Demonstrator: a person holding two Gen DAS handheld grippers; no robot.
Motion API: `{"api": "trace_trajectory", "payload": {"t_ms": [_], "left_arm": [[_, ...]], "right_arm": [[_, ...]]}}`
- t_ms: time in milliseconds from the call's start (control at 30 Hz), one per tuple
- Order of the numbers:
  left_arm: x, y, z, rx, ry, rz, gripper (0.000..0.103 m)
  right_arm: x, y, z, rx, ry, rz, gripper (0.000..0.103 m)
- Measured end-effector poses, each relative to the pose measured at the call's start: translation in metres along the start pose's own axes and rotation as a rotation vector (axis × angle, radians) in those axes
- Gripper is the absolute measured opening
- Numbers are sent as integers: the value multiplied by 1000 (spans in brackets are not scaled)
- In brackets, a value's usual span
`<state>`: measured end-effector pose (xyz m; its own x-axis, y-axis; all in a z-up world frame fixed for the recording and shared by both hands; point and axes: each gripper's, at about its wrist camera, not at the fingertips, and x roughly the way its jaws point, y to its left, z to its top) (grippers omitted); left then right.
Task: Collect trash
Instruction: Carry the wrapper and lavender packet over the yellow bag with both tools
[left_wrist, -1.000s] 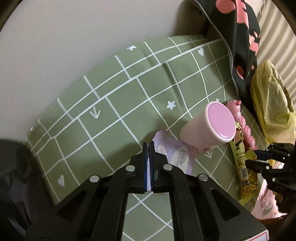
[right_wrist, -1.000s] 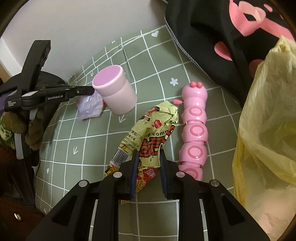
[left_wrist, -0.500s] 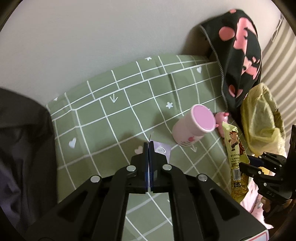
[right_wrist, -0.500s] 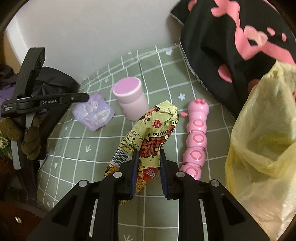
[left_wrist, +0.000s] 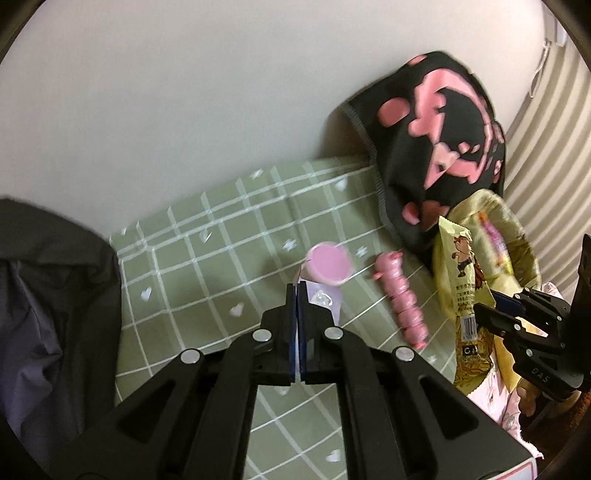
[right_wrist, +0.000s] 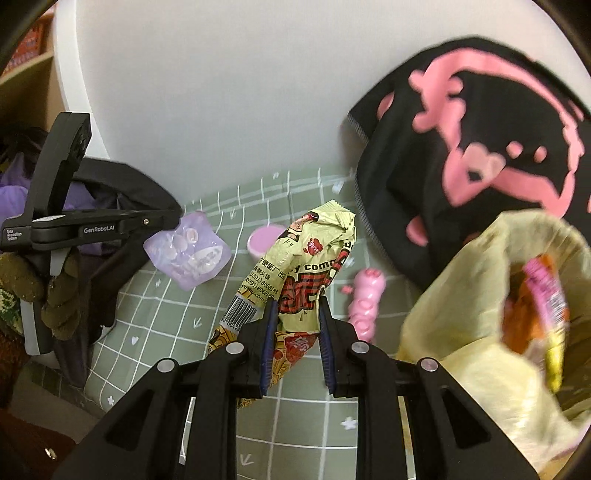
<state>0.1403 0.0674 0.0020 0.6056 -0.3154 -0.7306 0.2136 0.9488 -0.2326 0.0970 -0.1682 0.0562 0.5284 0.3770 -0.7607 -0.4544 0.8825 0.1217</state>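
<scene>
Green checked cloth (right_wrist: 295, 424) under a pale wall (right_wrist: 221, 92) — left claw (left_wrist: 297, 291) pinching purple packet (right_wrist: 186, 254), right claw (right_wrist: 295, 314) gripping snack wrapper (right_wrist: 306, 266).

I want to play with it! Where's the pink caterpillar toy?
In the right wrist view, the pink caterpillar toy lies on the green checked cloth, between the held snack wrapper and the yellow trash bag.

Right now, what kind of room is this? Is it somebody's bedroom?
Probably a bedroom or a child's room. A green checked sheet with little hearts lies against a plain wall, a black-and-pink pillow leans in the corner, and a pink caterpillar toy lies on the sheet.
</scene>
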Motion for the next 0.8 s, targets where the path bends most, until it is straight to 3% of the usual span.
{"api": "trace_trajectory", "payload": {"t_ms": [200,333,567,800], "left_arm": [[-21,-58,30,84,-74,-59,1],[-22,-110,50,168,-101,-138,1],[4,-186,67,284,-77,-265,1],[48,-236,69,324,-7,-354,1]], "right_arm": [[-53,-30,15,9,-114,-73,21],[-90,-61,20,41,-169,-155,21],[-130,-108,13,107,-205,-294,21],[-153,-146,-3,174,-202,-413,21]]}}
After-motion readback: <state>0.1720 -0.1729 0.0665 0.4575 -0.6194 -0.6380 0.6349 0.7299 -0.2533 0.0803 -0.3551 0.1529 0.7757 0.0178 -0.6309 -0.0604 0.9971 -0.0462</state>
